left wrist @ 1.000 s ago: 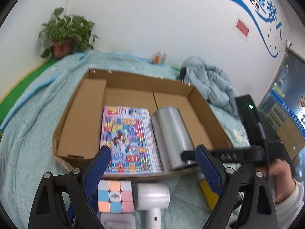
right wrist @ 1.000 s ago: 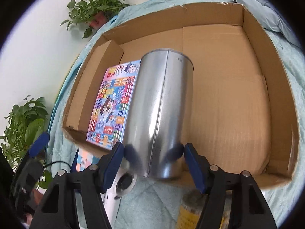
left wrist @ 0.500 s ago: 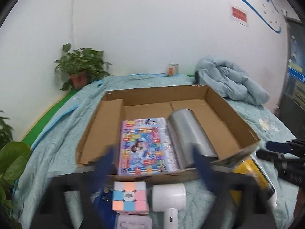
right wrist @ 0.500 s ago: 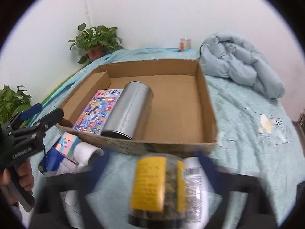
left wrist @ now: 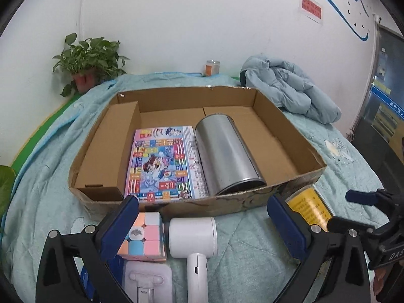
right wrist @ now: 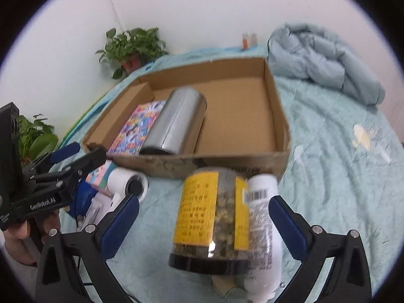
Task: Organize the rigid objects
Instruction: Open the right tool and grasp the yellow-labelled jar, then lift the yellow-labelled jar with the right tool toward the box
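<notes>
Inside cardboard box: 1 shiny steel can on side, touching 1 colourful book. Left gripper, right gripper: jaws opening wide, gripping nothing.

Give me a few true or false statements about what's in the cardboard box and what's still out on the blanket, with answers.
1. The metal can lies on its side in the cardboard box. True.
2. The puzzle cube is inside the box. False: it sits on the blanket in front of it.
3. The right claw is shut on the yellow-labelled jar. False: its jaws are opening, pads clear of the jar.
4. The colourful board game lies flat beside the can. True.
</notes>
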Tool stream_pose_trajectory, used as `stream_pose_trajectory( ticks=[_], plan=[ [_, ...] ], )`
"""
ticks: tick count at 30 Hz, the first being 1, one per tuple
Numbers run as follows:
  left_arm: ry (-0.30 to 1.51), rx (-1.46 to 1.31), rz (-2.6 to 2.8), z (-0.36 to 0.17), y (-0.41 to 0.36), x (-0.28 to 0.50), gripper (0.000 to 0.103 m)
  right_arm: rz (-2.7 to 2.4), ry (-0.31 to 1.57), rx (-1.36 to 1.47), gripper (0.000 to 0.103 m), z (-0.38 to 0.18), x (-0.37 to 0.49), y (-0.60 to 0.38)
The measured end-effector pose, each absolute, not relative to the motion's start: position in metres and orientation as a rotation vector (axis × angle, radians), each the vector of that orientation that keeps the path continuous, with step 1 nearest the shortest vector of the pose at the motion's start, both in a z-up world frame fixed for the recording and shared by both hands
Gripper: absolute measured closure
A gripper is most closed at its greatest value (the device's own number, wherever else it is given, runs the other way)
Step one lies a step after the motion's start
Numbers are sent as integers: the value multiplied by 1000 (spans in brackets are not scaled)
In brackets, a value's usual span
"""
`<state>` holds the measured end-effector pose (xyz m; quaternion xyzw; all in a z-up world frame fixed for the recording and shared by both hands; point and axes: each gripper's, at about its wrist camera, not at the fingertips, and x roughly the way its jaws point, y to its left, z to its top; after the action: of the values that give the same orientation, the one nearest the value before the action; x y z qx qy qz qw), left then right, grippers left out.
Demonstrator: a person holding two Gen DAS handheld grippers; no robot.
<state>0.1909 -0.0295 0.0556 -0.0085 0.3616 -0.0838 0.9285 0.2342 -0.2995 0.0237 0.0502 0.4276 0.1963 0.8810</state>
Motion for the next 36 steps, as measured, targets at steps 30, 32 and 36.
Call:
stream_pose_trajectory(
  ticks=[30, 32, 36],
  plan=[
    [1218, -373, -635, -21, -27, 152, 3, 644, 1188, 268, 20, -20, 177, -282],
    [1240, -375, -641, -26, -32, 154, 3, 677, 1219, 294, 20, -26, 180, -277],
    [1272, -358, -645, -33, -40, 155, 5, 734, 1259, 258, 20, -33, 180, -254]
  ],
)
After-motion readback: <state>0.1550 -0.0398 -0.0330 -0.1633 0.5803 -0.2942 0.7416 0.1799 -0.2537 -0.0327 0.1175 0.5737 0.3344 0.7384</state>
